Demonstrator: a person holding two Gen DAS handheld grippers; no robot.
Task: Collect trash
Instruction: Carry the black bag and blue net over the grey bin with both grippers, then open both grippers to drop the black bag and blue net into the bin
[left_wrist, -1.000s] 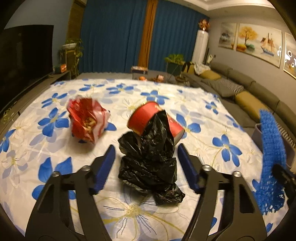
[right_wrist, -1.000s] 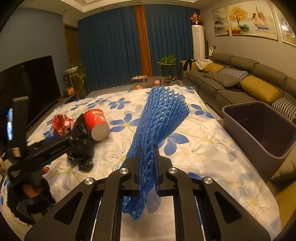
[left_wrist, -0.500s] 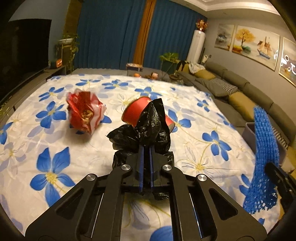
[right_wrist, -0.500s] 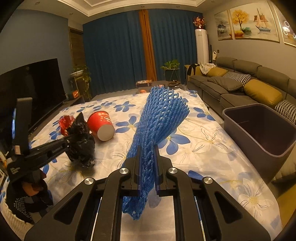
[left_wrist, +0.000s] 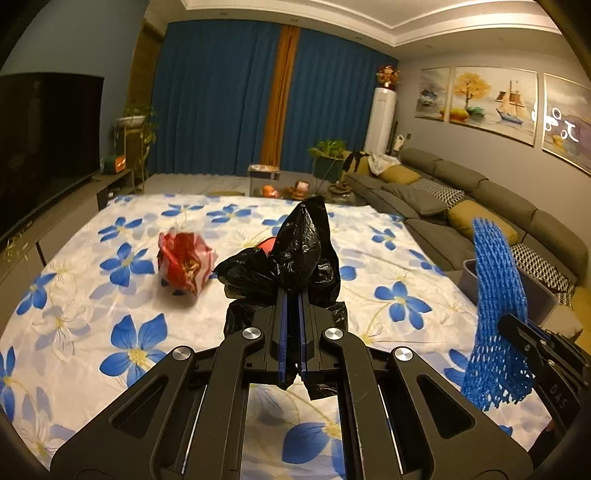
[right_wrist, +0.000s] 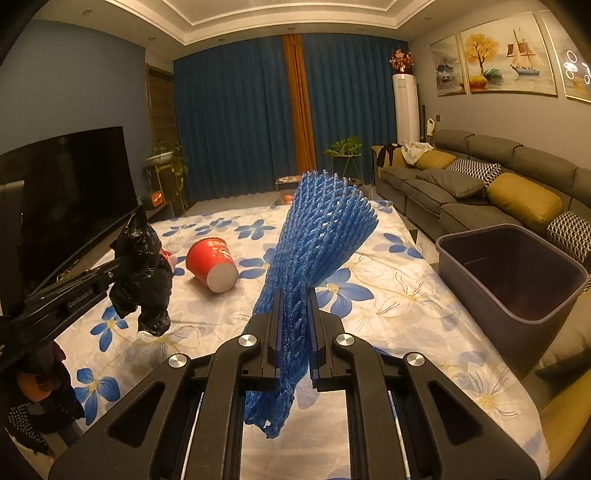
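My left gripper (left_wrist: 291, 299) is shut on a crumpled black plastic bag (left_wrist: 291, 254) and holds it above the flowered cloth; the bag also shows in the right wrist view (right_wrist: 142, 273). My right gripper (right_wrist: 293, 295) is shut on a blue foam net sleeve (right_wrist: 317, 236), which also shows at the right of the left wrist view (left_wrist: 496, 295). A crumpled red wrapper (left_wrist: 184, 260) lies on the cloth to the left of the bag. A red paper cup (right_wrist: 212, 264) lies on its side behind the bag.
A grey bin (right_wrist: 517, 273) stands open at the right edge of the cloth-covered table (right_wrist: 388, 295), beside a grey sofa (right_wrist: 480, 192). A dark TV (right_wrist: 66, 184) stands at the left. Blue curtains hang at the back.
My left gripper closed on the black bag and lifted it off the cloth. My right gripper kept holding the blue net and rose a little.
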